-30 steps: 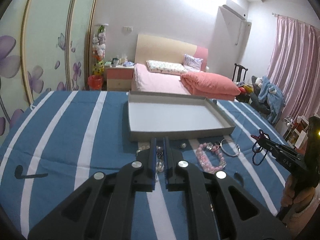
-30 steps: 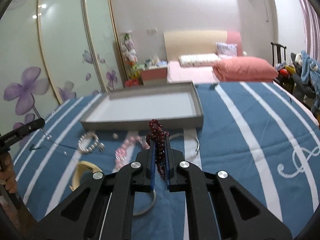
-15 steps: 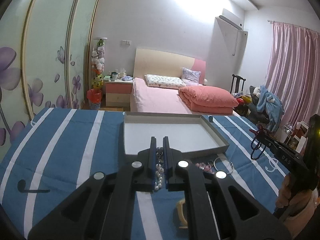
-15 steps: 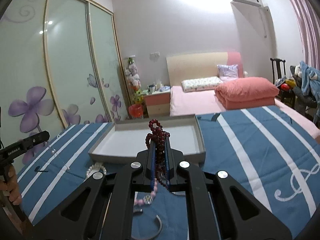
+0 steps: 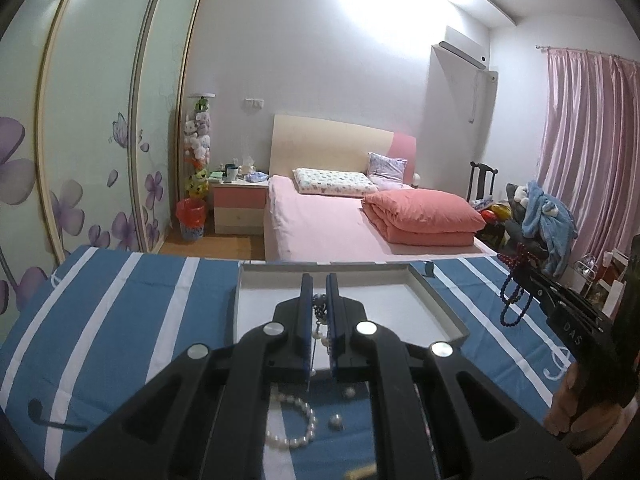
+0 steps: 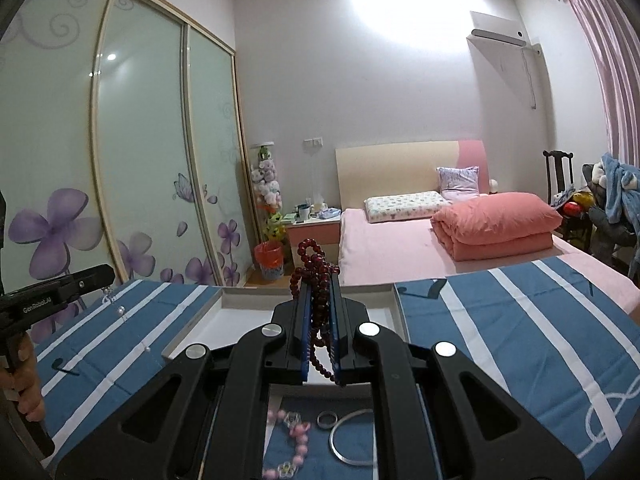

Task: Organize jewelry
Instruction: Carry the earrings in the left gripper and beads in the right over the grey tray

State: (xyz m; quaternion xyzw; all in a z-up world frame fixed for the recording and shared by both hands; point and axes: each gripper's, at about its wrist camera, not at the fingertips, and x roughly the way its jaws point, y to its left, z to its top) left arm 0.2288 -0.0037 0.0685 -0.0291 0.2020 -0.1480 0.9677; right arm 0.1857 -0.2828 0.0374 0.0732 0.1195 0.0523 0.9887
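Observation:
In the left wrist view my left gripper (image 5: 319, 280) is shut on a thin chain with pearls (image 5: 318, 322) that hangs between its fingers, raised in front of the near edge of the shallow grey tray (image 5: 440, 304). My right gripper (image 6: 320, 286) is shut on a dark red bead strand (image 6: 316, 264), also lifted before the tray (image 6: 400, 312). Each gripper shows in the other's view: the right one (image 5: 520, 268) with its beads dangling (image 5: 514, 300), the left one (image 6: 106, 274) trailing its chain (image 6: 120, 311).
On the blue-and-white striped cloth (image 5: 120, 320) lie a pearl bracelet (image 5: 294, 424), a ring (image 5: 336, 422), a pink bead bracelet (image 6: 298, 440) and a silver bangle (image 6: 352, 436). A pink bed (image 5: 340, 224) stands beyond the table. A hand (image 5: 576, 408) grips the right handle.
Both grippers have risen with their strands still clamped and now point more level. The tray and the loose jewelry have slid lower in both views.

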